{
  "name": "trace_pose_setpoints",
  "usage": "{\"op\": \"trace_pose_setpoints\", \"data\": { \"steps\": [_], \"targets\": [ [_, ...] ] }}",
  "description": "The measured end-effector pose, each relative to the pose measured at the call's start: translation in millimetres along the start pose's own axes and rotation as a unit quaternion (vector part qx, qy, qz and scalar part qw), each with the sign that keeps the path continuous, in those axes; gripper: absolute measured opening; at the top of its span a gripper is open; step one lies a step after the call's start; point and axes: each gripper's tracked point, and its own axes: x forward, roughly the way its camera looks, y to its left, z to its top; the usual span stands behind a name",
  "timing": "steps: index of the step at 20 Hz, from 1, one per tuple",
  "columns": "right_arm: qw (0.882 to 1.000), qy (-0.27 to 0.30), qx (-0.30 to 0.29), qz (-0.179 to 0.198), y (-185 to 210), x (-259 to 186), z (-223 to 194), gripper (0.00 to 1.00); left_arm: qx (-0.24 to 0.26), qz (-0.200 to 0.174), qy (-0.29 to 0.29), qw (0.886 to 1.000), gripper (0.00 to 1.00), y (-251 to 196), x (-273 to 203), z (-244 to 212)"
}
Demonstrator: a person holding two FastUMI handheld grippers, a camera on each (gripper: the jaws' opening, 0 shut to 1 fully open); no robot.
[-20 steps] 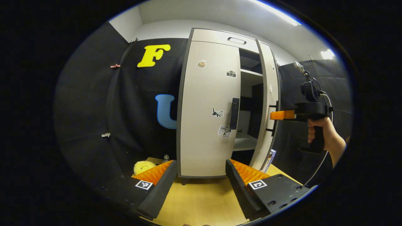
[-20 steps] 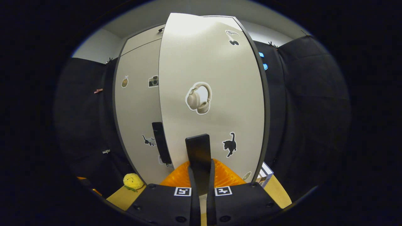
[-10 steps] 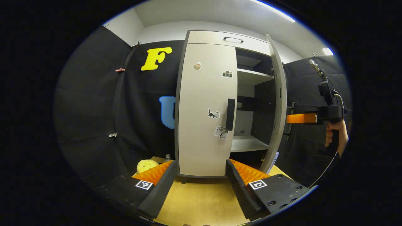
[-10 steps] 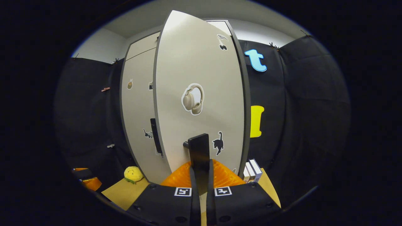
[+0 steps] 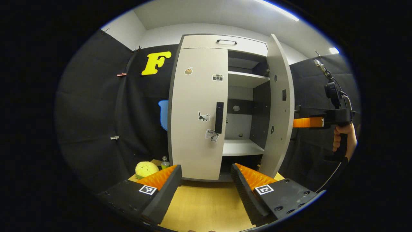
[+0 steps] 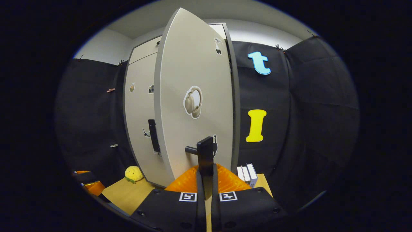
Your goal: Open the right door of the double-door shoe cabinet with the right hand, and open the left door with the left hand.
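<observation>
The shoe cabinet [image 5: 206, 106] is standing on the worktop [image 5: 206, 206] straight ahead of my left gripper [image 5: 206, 180], and I am working the first step: opening the right door [image 6: 193, 96]. My right gripper [image 6: 206, 180] is clamping that door's black handle [image 6: 206, 154] between both fingers, nearly closed, with the bar standing upright just beyond the fingertips. From the left gripper view, the right door is standing swung well out ahead and to the right, with the shelves [image 5: 241, 148] inside exposed, so I am judging this step close to done.

My left gripper is hanging wide open and holding nothing. The left door [image 5: 196, 109] is facing it, closed, with its handle [image 5: 219, 117] ahead, above and slightly right of the open fingers and well apart from them.

Next, I am expecting to release the right handle, then raise the left gripper forward to that left handle, close on it squarely, and pull along the door's arc toward the left.
</observation>
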Motion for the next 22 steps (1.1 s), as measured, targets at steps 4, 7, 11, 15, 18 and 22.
{"op": "trace_pose_setpoints", "data": {
  "steps": [4,7,11,15,18,22],
  "targets": [
    [1.000,0.002,-0.001,-0.026,-36,-3,2,0.09,-0.004,0.003,-0.008,1.000,0.95,-20,2,5],
    [1.000,0.001,0.017,-0.020,-44,-11,5,0.06,-0.002,-0.002,-0.011,1.000,0.95,-32,5,8],
    [0.999,-0.001,0.012,-0.042,-49,-22,0,0.06,0.006,-0.029,-0.004,1.000,0.95,-44,15,6],
    [0.998,-0.004,0.012,-0.060,-44,-55,-9,0.05,0.006,-0.051,-0.007,0.999,0.95,-39,26,10],
    [0.997,-0.012,0.009,-0.073,-27,-77,-13,0.05,0.007,-0.067,-0.005,0.998,0.95,-30,39,10],
    [0.999,-0.034,0.001,-0.035,24,-86,-16,0.05,0.006,-0.083,0.001,0.997,0.95,-9,57,7]
  ]
}}
